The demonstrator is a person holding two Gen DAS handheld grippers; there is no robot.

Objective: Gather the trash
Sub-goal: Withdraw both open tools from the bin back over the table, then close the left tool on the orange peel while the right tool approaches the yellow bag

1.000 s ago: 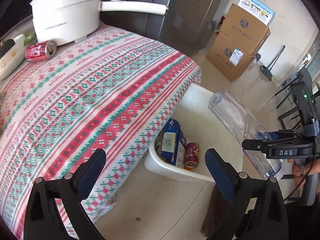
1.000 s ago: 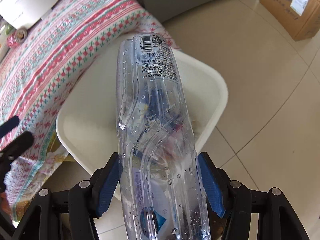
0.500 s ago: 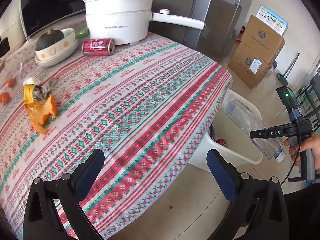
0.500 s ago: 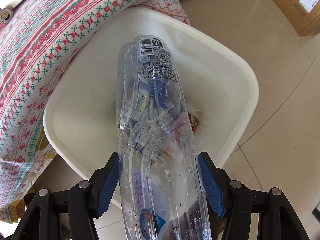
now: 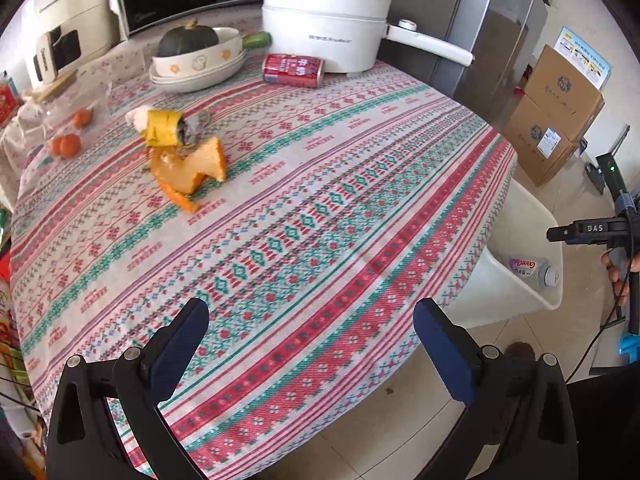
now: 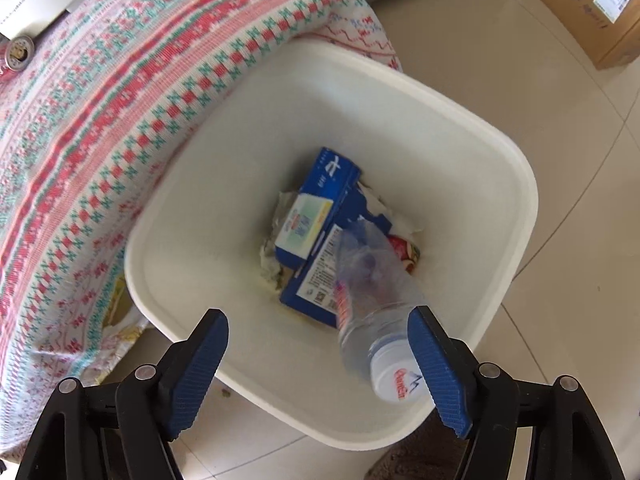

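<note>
My right gripper (image 6: 318, 354) hangs over the white trash bin (image 6: 460, 112), its jaws opening. The clear plastic bottle (image 6: 372, 300) has left the pads and is dropping into the bin, cap toward me, close to the right fingertip (image 6: 434, 360). Blue cartons (image 6: 336, 196) and a red can (image 6: 404, 250) lie at the bottom. My left gripper (image 5: 310, 344) is open and empty above the near edge of the patterned tablecloth (image 5: 280, 208). On the table lie a red can (image 5: 293, 70), a crumpled yellow wrapper (image 5: 168, 128) and orange peel (image 5: 192, 172).
A white pot (image 5: 324, 36) with a long handle, a bowl holding a dark squash (image 5: 188, 40) and small oranges (image 5: 66, 146) sit at the table's far side. Cardboard boxes (image 5: 556, 116) stand on the tiled floor. A hand (image 5: 618, 268) holds the right gripper beside the bin (image 5: 528, 240).
My right gripper's jaws have spread and the bottle has slipped out, falling into the bin. My left gripper has swung away from the bin, over the table.
</note>
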